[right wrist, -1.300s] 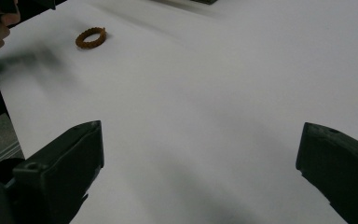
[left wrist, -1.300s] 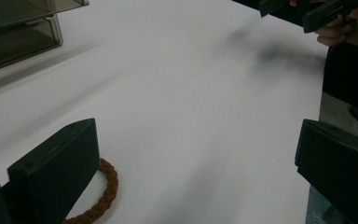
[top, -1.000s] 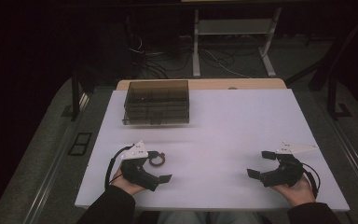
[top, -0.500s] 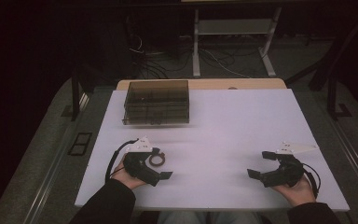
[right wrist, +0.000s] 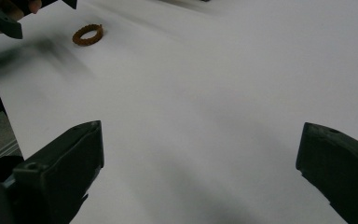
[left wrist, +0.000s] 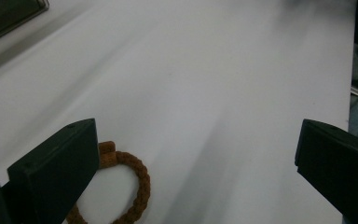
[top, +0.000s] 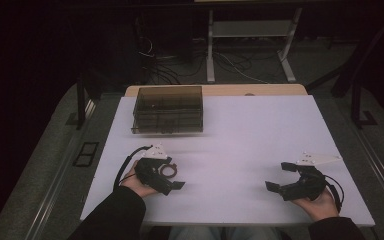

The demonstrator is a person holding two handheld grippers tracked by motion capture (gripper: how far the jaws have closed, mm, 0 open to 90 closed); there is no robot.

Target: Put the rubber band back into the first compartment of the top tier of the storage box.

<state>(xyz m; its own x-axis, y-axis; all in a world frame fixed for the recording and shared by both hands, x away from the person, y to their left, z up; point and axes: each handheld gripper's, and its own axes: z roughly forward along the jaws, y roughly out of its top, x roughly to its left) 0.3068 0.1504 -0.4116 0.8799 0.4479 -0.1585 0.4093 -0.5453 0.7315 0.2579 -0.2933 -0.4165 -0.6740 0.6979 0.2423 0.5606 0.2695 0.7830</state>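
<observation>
A brown braided ring lies on the white table at the front left. My left gripper is open and low over the table, its jaws wide apart on either side of the ring. In the left gripper view the ring lies just beside the left jaw, partly hidden behind it, and my left gripper holds nothing. My right gripper stands open at the front right, far from the ring. The right gripper view has the ring far off at the top left, and my right gripper is empty.
A dark see-through box stands at the back left of the table. Beyond the far table edge are a metal stand's legs and cables on the floor. A person's sleeve comes in at the front left.
My left gripper has edged forward and to the right, so its jaws now sit around the ring. The right gripper has hardly moved.
</observation>
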